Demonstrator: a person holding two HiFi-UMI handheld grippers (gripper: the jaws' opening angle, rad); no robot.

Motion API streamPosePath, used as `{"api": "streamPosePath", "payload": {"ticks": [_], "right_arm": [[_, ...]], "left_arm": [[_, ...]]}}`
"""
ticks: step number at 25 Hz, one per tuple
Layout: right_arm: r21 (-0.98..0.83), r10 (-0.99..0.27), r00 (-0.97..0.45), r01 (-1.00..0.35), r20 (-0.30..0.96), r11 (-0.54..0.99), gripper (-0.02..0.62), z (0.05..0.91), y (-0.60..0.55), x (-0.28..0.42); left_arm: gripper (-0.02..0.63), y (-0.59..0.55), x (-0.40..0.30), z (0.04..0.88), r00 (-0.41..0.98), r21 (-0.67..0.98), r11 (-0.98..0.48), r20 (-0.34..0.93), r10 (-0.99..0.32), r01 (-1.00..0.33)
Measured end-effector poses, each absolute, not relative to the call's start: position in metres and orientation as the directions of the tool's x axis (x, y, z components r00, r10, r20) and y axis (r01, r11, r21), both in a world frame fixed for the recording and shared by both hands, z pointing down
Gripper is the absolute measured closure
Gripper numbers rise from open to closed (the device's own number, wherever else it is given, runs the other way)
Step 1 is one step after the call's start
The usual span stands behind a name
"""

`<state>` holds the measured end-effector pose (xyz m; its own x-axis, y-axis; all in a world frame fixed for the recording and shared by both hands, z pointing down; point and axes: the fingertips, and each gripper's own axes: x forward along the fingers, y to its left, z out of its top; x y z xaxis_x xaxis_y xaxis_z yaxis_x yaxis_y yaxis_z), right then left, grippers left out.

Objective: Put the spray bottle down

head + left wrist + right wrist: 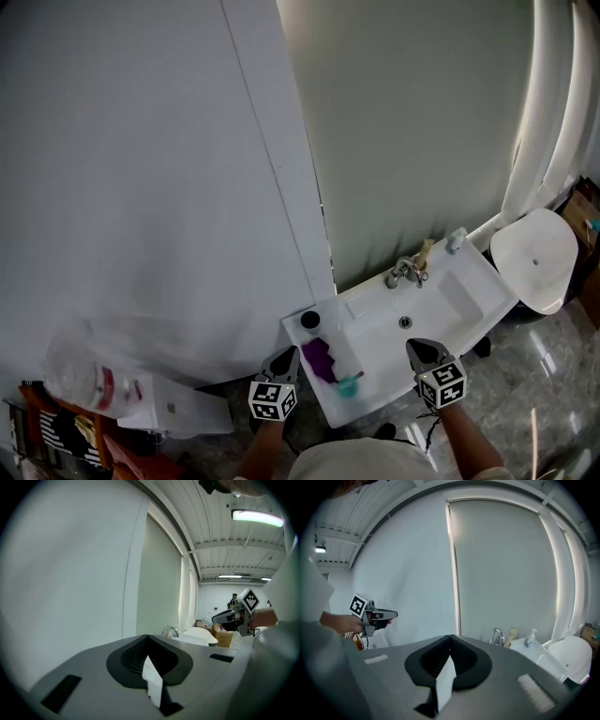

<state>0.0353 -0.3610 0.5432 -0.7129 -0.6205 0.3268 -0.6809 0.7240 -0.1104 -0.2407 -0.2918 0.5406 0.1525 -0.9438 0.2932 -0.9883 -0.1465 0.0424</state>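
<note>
Spray bottle point(321, 360) rests on the sink counter point(469, 281), so the job looks done. Left claw point(284, 360) and right claw point(422, 349) are squeezed tight on nothing, one at each side of it

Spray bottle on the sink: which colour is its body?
Purple; the head view shows the spray bottle best.

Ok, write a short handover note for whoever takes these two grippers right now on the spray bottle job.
Left gripper: jaws together, nothing in them, held up off the sink.
Right gripper: the same, shut and empty.
Spray bottle: purple, resting on the sink ledge left of the basin, clear of both grippers.
Done: the bottle appears to be put down.
Left: probably nothing; just check that it sits steady near the edge.
</note>
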Motion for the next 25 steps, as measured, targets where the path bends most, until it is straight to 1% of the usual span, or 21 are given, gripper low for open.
{"api": "streamPosePath", "payload": {"ticks": [10,25], "right_arm": [[-0.083,-0.643,-0.728,-0.675,0.238,0.733,0.584,0.519,-0.366,0.034],[-0.078,-0.638,-0.738,-0.665,0.222,0.742,0.584,0.514,-0.374,0.031]], "left_arm": [[0.6,-0.292,-0.24,0.519,0.154,0.054,-0.145,0.25,-0.956,-0.988],[0.6,-0.297,-0.243,0.522,0.153,0.085,-0.136,0.243,-0.958,-0.987]]}}
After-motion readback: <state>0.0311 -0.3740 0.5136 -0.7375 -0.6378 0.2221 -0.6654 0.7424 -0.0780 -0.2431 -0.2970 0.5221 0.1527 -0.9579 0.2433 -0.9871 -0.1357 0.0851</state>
